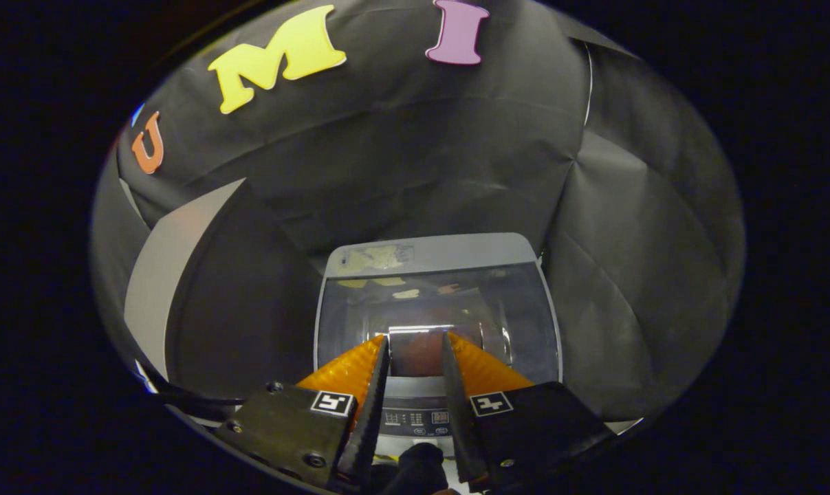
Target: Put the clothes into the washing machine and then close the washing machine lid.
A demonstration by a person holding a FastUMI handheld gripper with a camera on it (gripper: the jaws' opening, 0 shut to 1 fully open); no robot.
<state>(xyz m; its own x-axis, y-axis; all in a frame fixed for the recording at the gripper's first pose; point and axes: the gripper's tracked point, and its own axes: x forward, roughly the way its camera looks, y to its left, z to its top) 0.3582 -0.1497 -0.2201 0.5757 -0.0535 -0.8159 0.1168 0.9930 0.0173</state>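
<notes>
The gripper (416, 338) hangs above a top-loading washing machine (437, 254) and looks down on it. Its two fingers (375, 385) stand a little apart, with a narrow gap between the tips, and they clamp nothing. The tips sit over the near part of the lid (511, 323), which lies flat and shut on the machine. The lid is a dark, see-through pane in a pale frame, and it throws back reflections of the booth. Through the pane, right in the gap between the fingertips, a reddish-brown mass (416, 352) shows inside the drum; it may be the clothes, but the glare makes that hard to tell. Nearer than the lid, between the lower parts of the fingers, lies the control panel (415, 417) with its small buttons and display. A pale band runs across the far end of the machine's top, with a worn sticker (375, 257) on it. Black cloth (635, 275) surrounds the machine on every side.
</notes>
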